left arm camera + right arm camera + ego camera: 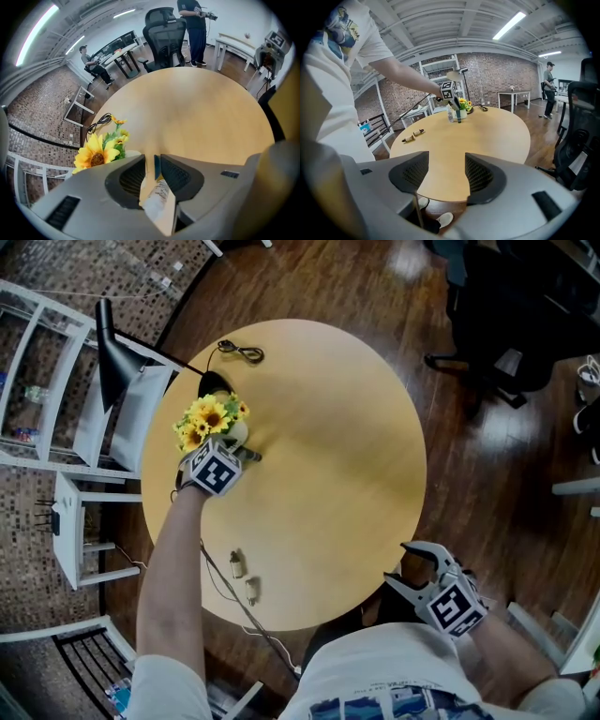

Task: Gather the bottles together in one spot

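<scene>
Sunflowers (208, 418) in a pale pot crowd the far-left part of the round tabletop (328, 427). A coiled black cable (241, 352) lies beyond them, and a black lamp (112, 348) leans in from the white shelving (37, 381) at that side. Closer to the person, near the left rim, lie two small brown pieces (237, 564) (too small to say what they are). A black office chair (497, 343) stands off on the wooden floor, and another person (550, 91) stands further back in the room.

A clear bottle (159, 199) with a pale printed label stands upright just beside the flower pot. A slimmer dark bottle (458, 115) stands right next to it, between the clear one and the pot, so the flowers hem in that side.

The left hand-held gripper (156, 161) points steeply down over this spot, at the end of the bare left arm (173, 559), which reaches out across the tabletop. Its jaws are only narrowly apart, one on each side of the clear bottle. A sliver of wood shows on either side of the bottle (so the pads do not seem to press on it).

The right hand-held gripper (401, 566) is held just off the near rim, well apart from both bottles and tilted gently downward. Its jaws are spread wide with nothing between them.
</scene>
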Demonstrator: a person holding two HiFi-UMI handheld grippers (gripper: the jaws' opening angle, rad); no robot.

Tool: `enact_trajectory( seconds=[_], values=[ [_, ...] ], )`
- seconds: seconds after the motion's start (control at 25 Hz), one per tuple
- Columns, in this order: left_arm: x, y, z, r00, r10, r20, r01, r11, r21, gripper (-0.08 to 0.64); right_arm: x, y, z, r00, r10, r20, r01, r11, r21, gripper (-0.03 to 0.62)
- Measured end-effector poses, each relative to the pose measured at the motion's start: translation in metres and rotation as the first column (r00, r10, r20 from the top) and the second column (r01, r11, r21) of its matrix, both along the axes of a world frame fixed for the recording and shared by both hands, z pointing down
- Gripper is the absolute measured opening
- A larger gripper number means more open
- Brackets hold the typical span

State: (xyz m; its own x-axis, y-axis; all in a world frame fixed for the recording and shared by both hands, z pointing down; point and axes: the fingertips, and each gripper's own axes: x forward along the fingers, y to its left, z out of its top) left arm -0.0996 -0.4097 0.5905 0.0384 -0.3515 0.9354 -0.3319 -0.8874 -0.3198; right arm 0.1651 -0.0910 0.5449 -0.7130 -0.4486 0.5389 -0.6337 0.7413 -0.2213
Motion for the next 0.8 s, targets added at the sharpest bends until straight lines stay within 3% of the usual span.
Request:
enact_trajectory(
  seconds=[0.28, 0.4, 0.48, 0.56, 0.68, 0.8],
  values=[
    [-0.002, 0.005, -0.041, 0.998, -0.013, -0.059, 0.019, 0.995, 0.095, 0.101, -0.010, -0.009, -0.011, 0.999, -0.043, -0.001, 0.043, 0.998, 0.037, 0.265],
    [-0.006, 0.020, -0.073, 0.989, -0.050, -0.142, 0.073, 0.984, 0.162, 0.101, -0.020, -0.015, -0.017, 0.997, -0.081, 0.009, 0.080, 0.995, 0.064, 0.266],
    [-0.009, 0.035, -0.098, 0.966, -0.107, -0.234, 0.157, 0.966, 0.206, 0.101, -0.028, -0.017, -0.019, 0.994, -0.112, 0.010, 0.110, 0.990, 0.083, 0.265],
    [-0.011, 0.059, -0.121, 0.918, -0.173, -0.356, 0.264, 0.937, 0.227, 0.101, -0.037, -0.016, -0.023, 0.990, -0.141, 0.009, 0.139, 0.985, 0.097, 0.265],
    [-0.015, 0.116, -0.149, 0.804, -0.249, -0.540, 0.415, 0.885, 0.209, 0.101, -0.053, -0.008, -0.036, 0.985, -0.171, 0.006, 0.169, 0.977, 0.132, 0.265],
    [-0.026, 0.187, -0.168, 0.700, -0.295, -0.651, 0.515, 0.839, 0.175, 0.101, -0.072, 0.009, -0.051, 0.985, -0.174, 0.018, 0.169, 0.975, 0.144, 0.265]
  ],
)
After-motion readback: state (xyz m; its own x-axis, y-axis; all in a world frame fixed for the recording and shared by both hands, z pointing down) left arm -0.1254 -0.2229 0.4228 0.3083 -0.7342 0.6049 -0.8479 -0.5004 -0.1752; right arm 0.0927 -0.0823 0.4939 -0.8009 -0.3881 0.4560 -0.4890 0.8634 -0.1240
